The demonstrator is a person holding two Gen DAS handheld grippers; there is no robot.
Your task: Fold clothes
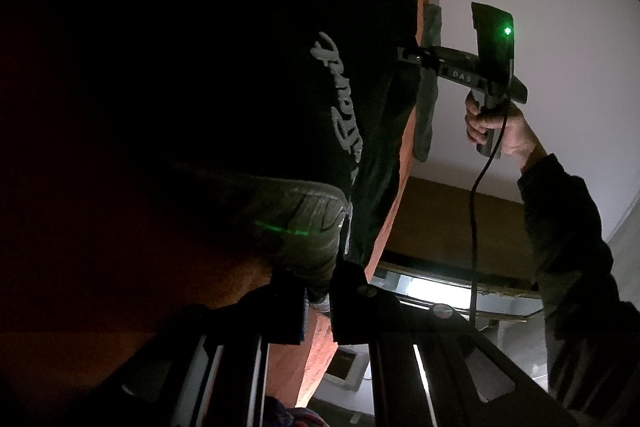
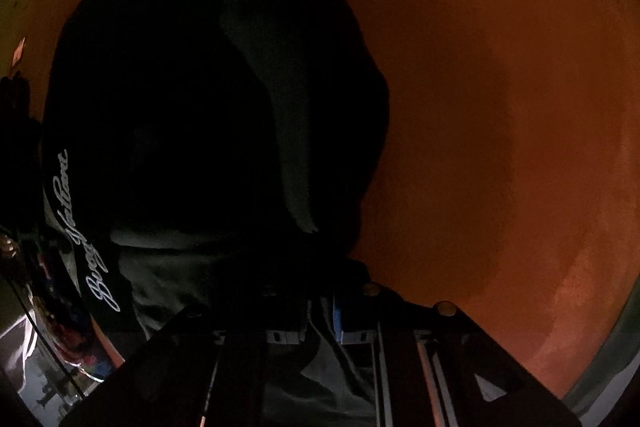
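The garment [image 2: 180,107] between the fingers is black, with pale grey script lettering [image 2: 76,227] along one edge and a greyish-green ribbed hem [image 1: 296,223]. The surface [image 2: 500,107] beyond the fingers is plain orange. A green light [image 1: 507,31] glows on the other black gripper [image 1: 408,57].

"DAS" on the right tool [image 1: 408,55]; cursive script on the black garment [image 2: 180,107] unreadable.
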